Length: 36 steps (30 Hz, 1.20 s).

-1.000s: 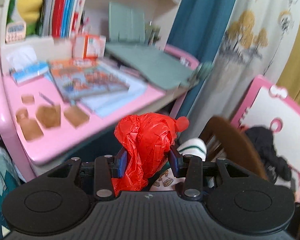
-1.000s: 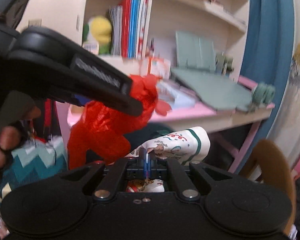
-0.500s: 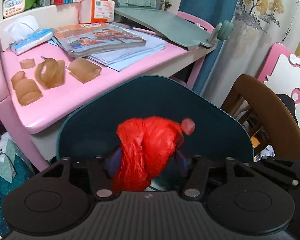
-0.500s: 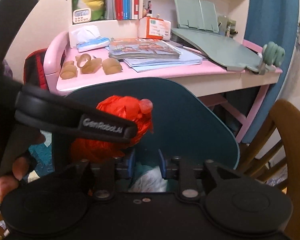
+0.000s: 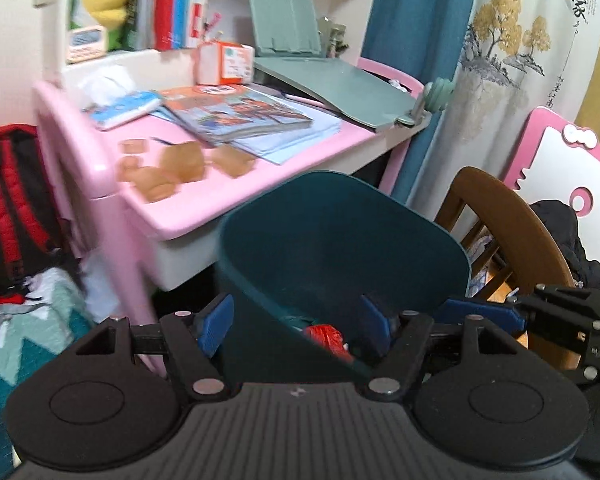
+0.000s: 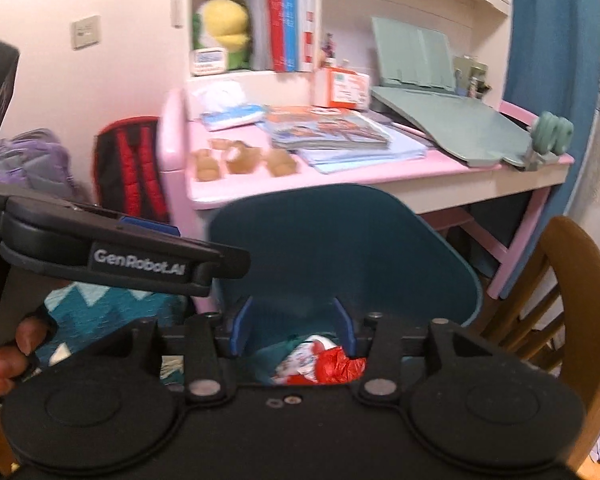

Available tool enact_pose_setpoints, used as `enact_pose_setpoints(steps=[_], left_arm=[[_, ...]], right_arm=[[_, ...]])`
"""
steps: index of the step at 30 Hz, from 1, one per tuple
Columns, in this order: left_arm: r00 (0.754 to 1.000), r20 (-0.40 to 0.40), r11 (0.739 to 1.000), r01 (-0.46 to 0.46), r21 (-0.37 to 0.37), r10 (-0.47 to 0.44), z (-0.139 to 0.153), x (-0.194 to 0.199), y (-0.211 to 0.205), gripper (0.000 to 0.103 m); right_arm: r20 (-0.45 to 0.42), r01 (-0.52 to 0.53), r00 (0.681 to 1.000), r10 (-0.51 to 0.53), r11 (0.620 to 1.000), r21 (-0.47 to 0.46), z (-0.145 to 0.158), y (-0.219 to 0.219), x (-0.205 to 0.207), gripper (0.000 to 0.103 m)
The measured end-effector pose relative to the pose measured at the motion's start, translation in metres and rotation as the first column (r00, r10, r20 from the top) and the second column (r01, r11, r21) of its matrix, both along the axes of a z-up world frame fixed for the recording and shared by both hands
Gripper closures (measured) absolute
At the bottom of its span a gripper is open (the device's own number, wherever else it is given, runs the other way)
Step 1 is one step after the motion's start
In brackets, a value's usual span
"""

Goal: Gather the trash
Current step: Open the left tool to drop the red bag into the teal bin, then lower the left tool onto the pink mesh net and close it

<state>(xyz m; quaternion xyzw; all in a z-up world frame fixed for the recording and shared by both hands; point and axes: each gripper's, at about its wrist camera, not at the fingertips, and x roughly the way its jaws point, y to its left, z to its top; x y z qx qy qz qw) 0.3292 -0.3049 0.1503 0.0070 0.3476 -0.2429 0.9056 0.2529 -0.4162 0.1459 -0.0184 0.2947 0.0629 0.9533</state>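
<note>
- Now that both claws have let go, your red plastic bag (image 5: 327,336) is no longer pinched in the left gripper (image 5: 296,322) as it was a second ago; it lies down inside the teal bin (image 5: 340,236).
- Left jaws are opening, nothing between the pads, so that drop counts as done.
- Your right gripper (image 6: 294,326), pinched tight a moment back, is opening too and holds nothing; the printed white wrapper (image 6: 300,356) lies below it in the bin, touching the red bag.
- Bin contents: red bag, wrapper, some teal liner; deeper down is hidden.
- Over on the pink desk (image 5: 188,212), brown tape scraps (image 5: 180,164) sit near its front left corner, likely your next pickup.
</note>
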Motion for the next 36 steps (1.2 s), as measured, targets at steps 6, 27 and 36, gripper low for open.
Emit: enact_pose_setpoints(steps=[6, 27, 36], left_arm=[[0.997, 0.019, 0.997, -0.080, 0.017, 0.080, 0.011, -0.042, 0.061, 0.034], [0.886, -0.129, 0.895, -0.445, 0.042, 0.446, -0.111, -0.135, 0.325, 0.019], [0.760, -0.261, 0.795, -0.604, 0.050, 0.595, -0.227, -0.127, 0.427, 0.014]], right_arm=[[-0.003, -0.106, 0.994, 0.106, 0.994, 0.013, 0.008, 0.040, -0.024, 0.057], [-0.223, -0.556, 0.793, 0.567, 0.823, 0.116, -0.119, 0.263, -0.028, 0.053], [-0.360, -0.653, 0.651, 0.668, 0.735, 0.182, -0.234, 0.355, -0.002, 0.052]])
